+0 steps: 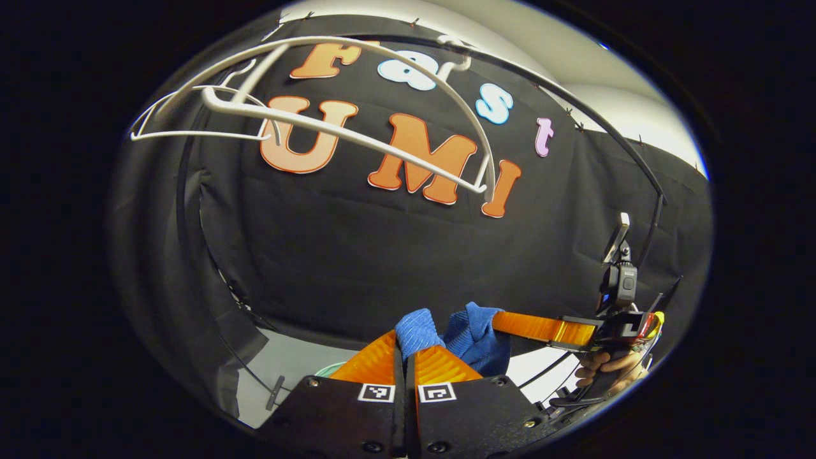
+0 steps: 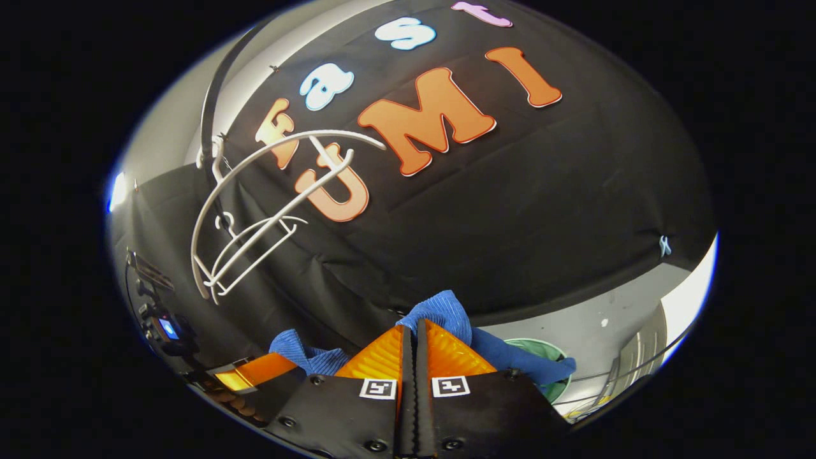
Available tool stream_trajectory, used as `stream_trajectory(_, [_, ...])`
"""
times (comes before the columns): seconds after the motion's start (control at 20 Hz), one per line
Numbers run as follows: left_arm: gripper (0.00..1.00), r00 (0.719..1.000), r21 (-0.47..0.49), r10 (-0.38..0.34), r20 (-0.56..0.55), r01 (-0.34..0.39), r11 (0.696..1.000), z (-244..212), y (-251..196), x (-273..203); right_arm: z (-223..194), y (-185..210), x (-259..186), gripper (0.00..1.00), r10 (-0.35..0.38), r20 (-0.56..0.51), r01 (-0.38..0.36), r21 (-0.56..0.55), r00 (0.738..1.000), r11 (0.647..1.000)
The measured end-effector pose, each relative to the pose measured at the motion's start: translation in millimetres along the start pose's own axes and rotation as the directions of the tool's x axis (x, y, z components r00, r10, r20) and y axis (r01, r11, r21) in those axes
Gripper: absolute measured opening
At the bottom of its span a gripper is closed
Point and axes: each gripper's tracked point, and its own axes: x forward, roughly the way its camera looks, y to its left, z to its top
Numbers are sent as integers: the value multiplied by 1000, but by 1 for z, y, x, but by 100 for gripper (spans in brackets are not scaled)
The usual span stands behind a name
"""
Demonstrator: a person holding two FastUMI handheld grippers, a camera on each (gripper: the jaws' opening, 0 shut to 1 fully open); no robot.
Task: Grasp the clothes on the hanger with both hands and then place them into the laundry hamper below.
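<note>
The white hanger (image 1: 331, 127) hangs bare on its rail above us, so we judge the cloth already off it and the carry-down to the hamper (image 2: 542, 357) as the step in hand. The hamper's green rim shows low down, below and beyond the cloth. The blue cloth (image 1: 472, 335) is bunched between our two tongs, clear of the hanger. Our left tongs (image 1: 404, 363) are pressed together, pinching a fold of it; in the left gripper view the right tongs reach in from the side, into the same bundle. Our right tongs (image 2: 411, 354) are likewise closed on a fold. Next we should lower both together over the rim, then spread them to let the cloth fall in.
</note>
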Motion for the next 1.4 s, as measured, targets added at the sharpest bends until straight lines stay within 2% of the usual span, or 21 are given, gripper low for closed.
stream_trajectory(0.35, [0, 995, 31, 3, -97, 0, 1000, -35, -6, 59, -19, -45, 26, 7, -161, -41, 154, -141, 986, 978])
stream_trajectory(0.55, [0, 984, 65, 23, -178, -12, 998, -58, -3, 100, -39, -72, 44, 7, -224, -91, 205, -183, 970, 962])
stream_trajectory(0.7, [0, 968, 90, 42, -249, -20, 996, -87, 3, 109, -60, -94, 58, 7, -275, -138, 244, -206, 952, 948])
stream_trajectory(0.85, [1, 939, 93, 63, -337, -34, 995, -127, 15, 130, -90, -117, 67, 7, -331, -204, 284, -229, 921, 931])
stream_trajectory(1.05, [1, 895, 86, 90, -437, -59, 995, -167, 29, 141, -126, -135, 79, 7, -361, -299, 292, -251, 883, 923])
stream_trajectory(1.2, [0, 852, 74, 105, -514, -78, 994, -205, 41, 144, -133, -135, 97, 7, -345, -325, 283, -222, 880, 933])
stream_trajectory(1.4, [1, 793, 44, 122, -597, -119, 992, -239, 55, 130, -149, -150, 103, 7, -370, -364, 286, -264, 854, 921])
